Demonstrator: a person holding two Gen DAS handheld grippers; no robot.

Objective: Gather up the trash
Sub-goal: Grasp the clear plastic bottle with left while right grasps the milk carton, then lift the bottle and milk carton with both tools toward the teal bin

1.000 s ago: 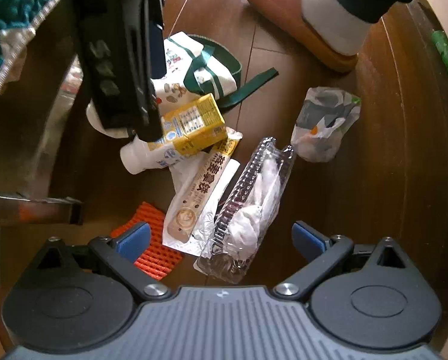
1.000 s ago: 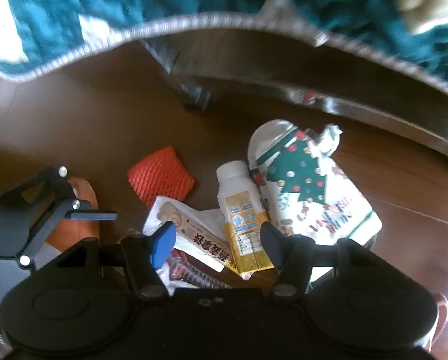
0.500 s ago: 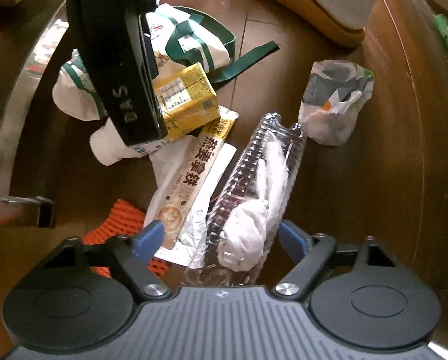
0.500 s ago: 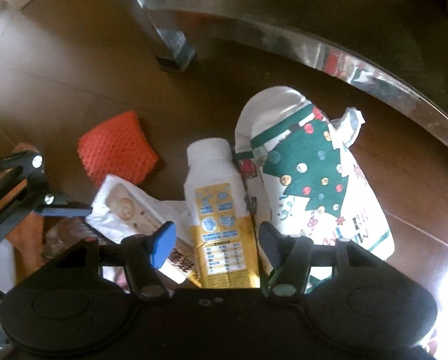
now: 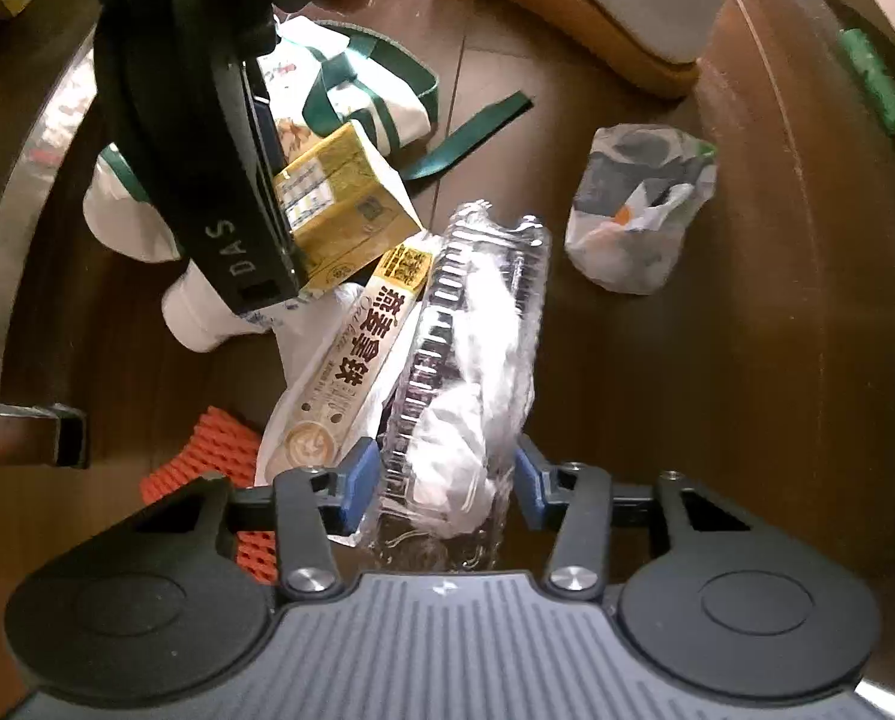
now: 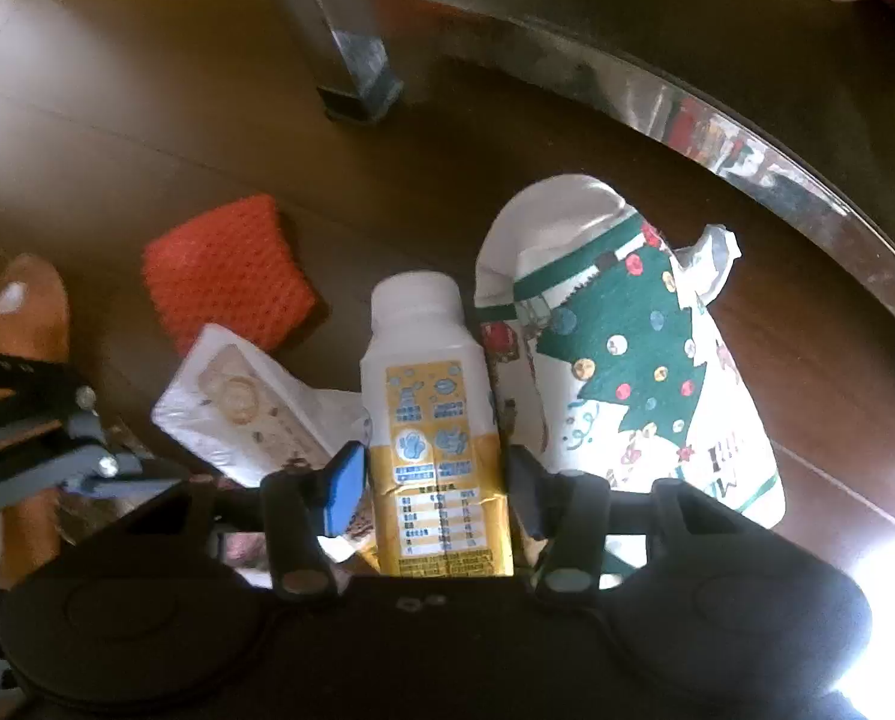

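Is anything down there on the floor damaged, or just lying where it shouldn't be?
Yes. Litter lies heaped on the wooden floor: a squashed clear plastic tray stuffed with crumpled tissue, a yellow drink carton tipped on its side with a dented base, torn wrappers, and a festive bag lying flat.

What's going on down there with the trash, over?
Left tool closing around clear plastic tray. Right tool closing around yellow drink carton. Coffee packet wedged between them. Nothing lifted yet.
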